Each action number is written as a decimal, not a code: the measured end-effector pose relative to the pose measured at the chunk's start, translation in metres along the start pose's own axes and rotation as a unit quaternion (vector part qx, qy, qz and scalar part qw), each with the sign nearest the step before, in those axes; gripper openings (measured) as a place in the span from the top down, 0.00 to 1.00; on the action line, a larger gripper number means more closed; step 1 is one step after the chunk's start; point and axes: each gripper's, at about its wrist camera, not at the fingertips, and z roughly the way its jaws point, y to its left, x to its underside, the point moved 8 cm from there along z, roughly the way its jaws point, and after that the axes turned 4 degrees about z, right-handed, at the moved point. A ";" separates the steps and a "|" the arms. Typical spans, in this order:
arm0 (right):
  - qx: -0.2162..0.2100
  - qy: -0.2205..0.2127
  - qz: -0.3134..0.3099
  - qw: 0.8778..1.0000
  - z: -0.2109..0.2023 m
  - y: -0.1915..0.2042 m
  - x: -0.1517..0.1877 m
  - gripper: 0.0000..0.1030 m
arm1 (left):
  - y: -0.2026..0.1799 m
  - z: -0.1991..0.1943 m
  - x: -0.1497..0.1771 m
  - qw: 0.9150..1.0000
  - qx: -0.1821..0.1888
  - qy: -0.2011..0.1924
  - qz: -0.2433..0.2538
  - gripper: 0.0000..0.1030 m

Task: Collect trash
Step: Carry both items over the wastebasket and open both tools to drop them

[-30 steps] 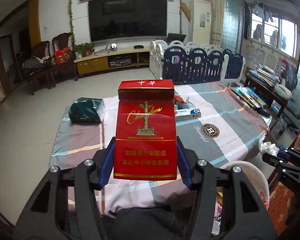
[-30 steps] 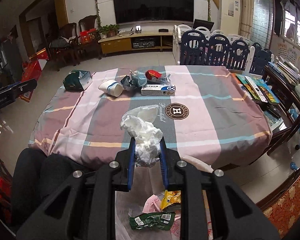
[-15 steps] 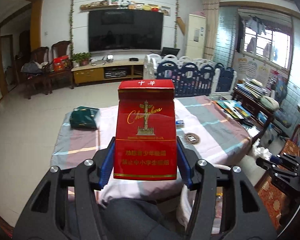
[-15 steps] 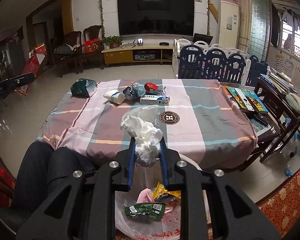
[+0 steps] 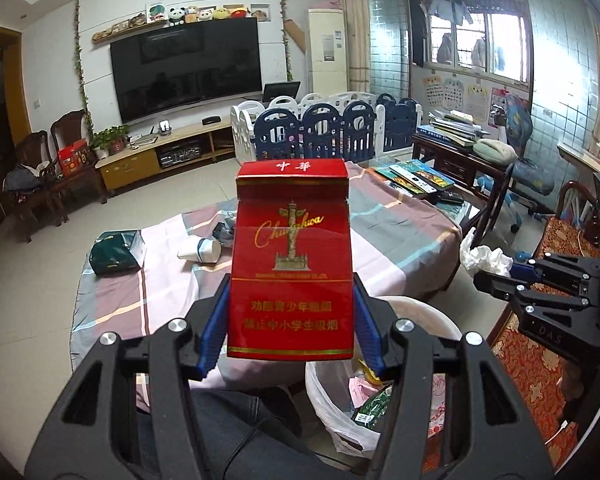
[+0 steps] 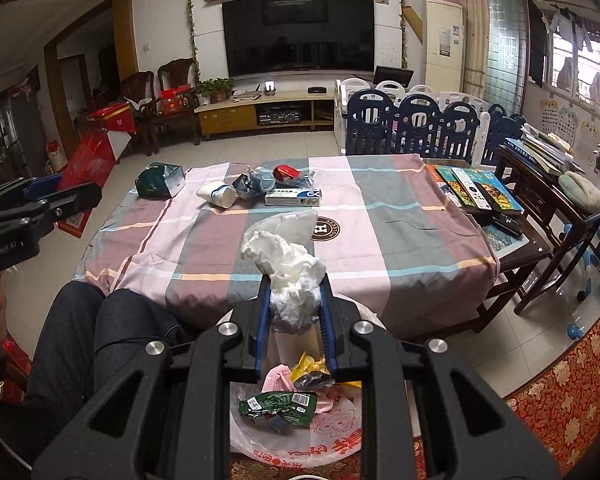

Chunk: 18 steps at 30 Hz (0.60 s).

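My left gripper [image 5: 290, 320] is shut on a red cigarette pack [image 5: 292, 256], held upright above my lap. My right gripper [image 6: 295, 304] is shut on a crumpled white tissue [image 6: 286, 268] and hangs over a bin lined with a white plastic bag [image 6: 256, 436]; wrappers [image 6: 278, 404] lie inside. The bin also shows in the left wrist view [image 5: 332, 408], below and right of the pack. The right gripper with the tissue [image 5: 482, 258] shows at the right of that view. On the striped tablecloth [image 6: 400, 240] lie a paper cup [image 6: 216, 194], a toothpaste box [image 6: 294, 198] and crumpled wrappers [image 6: 256, 182].
A green tissue pack [image 6: 158, 180] lies at the table's far left. Books and remotes [image 6: 476, 192] lie at its right edge, with a wooden side table [image 6: 540, 160] beyond. My legs in jeans [image 6: 80, 344] are left of the bin. A patterned rug [image 6: 560, 392] lies at the right.
Both grippers have pulled back from the table and risen, each keeping its hold. The bin shows more fully under the right gripper. The left view has turned right, showing the right gripper larger.
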 end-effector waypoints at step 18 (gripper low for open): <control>-0.016 0.131 0.029 0.991 0.066 -0.005 0.070 0.77 | -0.012 0.022 0.008 0.999 0.024 0.030 0.013 0.45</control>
